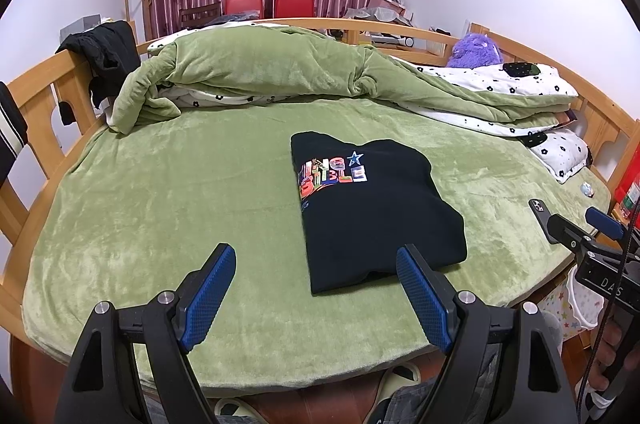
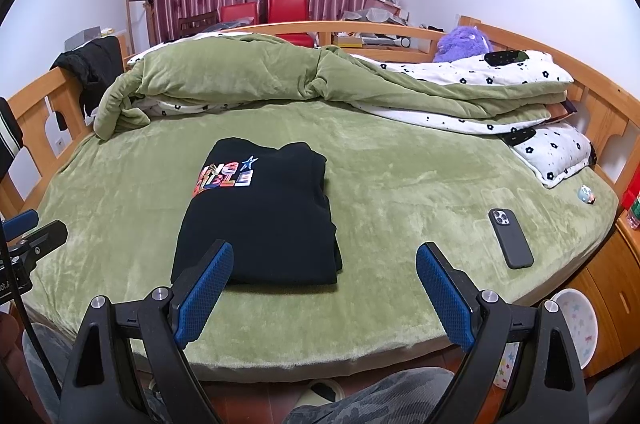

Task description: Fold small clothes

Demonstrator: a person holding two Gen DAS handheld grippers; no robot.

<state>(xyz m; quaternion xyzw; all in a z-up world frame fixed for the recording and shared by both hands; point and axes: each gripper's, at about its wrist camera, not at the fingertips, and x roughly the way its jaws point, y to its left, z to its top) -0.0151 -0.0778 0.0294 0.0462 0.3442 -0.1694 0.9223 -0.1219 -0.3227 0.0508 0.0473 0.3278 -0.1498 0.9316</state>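
Note:
A black top (image 1: 372, 208) with a bright printed logo lies folded into a neat rectangle on the green bed cover (image 1: 160, 208). In the right wrist view the same black top (image 2: 264, 216) sits left of centre. My left gripper (image 1: 316, 256) hovers open over the near edge of the bed, nothing between its blue pads; its right fingertip overlaps the top's near edge in the picture. My right gripper (image 2: 324, 254) is open too, its left fingertip in front of the top's near edge, holding nothing. The right gripper (image 1: 576, 224) also shows at the far right of the left wrist view.
A black phone (image 2: 511, 238) lies on the cover right of the top. A rolled green duvet (image 2: 280, 80), flowered pillow (image 2: 556, 152) and purple plush toy (image 2: 464, 42) fill the far side. Wooden rails (image 2: 36, 96) ring the bed. A starred bin (image 2: 576, 324) stands by the bedside.

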